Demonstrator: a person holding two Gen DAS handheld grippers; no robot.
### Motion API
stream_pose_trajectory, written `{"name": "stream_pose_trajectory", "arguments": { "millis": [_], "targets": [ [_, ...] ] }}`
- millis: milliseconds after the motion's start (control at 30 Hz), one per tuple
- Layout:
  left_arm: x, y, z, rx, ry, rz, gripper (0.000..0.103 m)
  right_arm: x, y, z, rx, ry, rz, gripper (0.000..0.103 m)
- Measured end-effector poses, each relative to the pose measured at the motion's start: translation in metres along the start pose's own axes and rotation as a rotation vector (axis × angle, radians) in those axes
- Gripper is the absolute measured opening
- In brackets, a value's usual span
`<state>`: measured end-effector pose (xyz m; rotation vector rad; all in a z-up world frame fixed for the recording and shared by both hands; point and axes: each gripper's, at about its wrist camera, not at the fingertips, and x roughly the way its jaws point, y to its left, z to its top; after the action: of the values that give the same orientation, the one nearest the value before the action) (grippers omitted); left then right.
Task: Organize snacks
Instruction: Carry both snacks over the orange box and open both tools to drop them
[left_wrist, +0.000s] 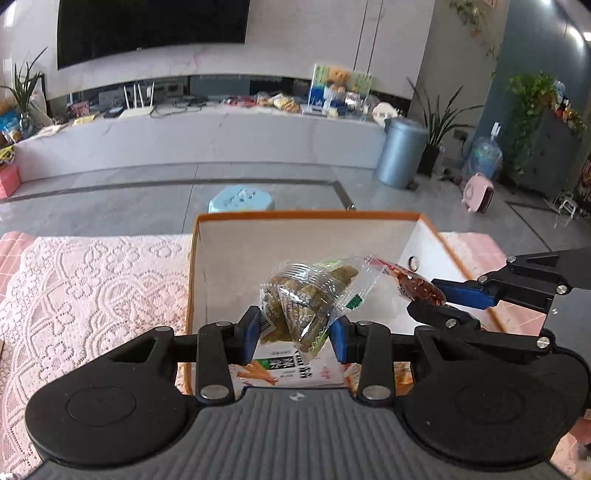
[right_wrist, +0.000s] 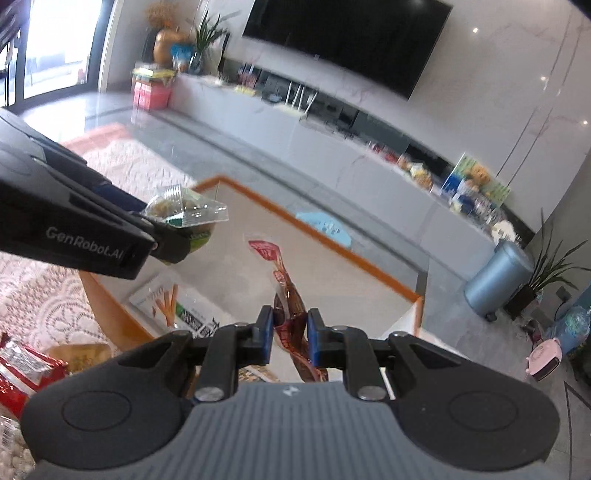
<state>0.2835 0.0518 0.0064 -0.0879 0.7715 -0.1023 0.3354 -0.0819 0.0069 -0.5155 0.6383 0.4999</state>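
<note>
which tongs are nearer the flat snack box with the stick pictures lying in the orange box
Left. The left tongs, gripping a green snack packet, hang right over the flat snack box. The right tongs, holding a red snack packet, are off toward the orange box's right wall.

White lettering "GenRobot.AI" stands on the side of the black plastic left gripper (right_wrist: 168, 236); print on the snack wrappers seems too blurred to read

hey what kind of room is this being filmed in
Most likely a home living room: a large wall-mounted TV above a long low media console, potted plants, and a lace-covered table in front.
</note>
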Motion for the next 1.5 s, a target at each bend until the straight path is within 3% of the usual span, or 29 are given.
{"name": "stream_pose_trajectory", "arguments": {
  "millis": [367,800,933,1067,1300,1500],
  "targets": [
    [0.020,0.009,-0.009,0.011,0.073,0.036,0.044,0.060,0.005,-0.004,0.007,0.167,0.005,0.015],
    [0.028,0.007,-0.017,0.037,0.107,0.041,0.045,0.069,0.005,-0.013,0.027,0.165,-0.031,0.016],
    [0.023,0.004,-0.017,0.046,0.077,0.043,0.060,0.065,0.007,-0.013,0.015,0.158,-0.038,0.018],
    [0.018,0.005,-0.020,0.043,0.055,0.035,0.063,0.059,0.006,-0.013,0.028,0.151,-0.048,0.033],
    [-0.010,0.005,-0.024,0.020,-0.028,0.045,0.063,0.035,0.008,-0.015,0.038,0.102,-0.068,0.045],
    [-0.055,-0.008,-0.029,0.060,-0.101,0.110,0.065,-0.001,0.007,-0.017,0.094,0.032,-0.090,0.055]
  ]
}}
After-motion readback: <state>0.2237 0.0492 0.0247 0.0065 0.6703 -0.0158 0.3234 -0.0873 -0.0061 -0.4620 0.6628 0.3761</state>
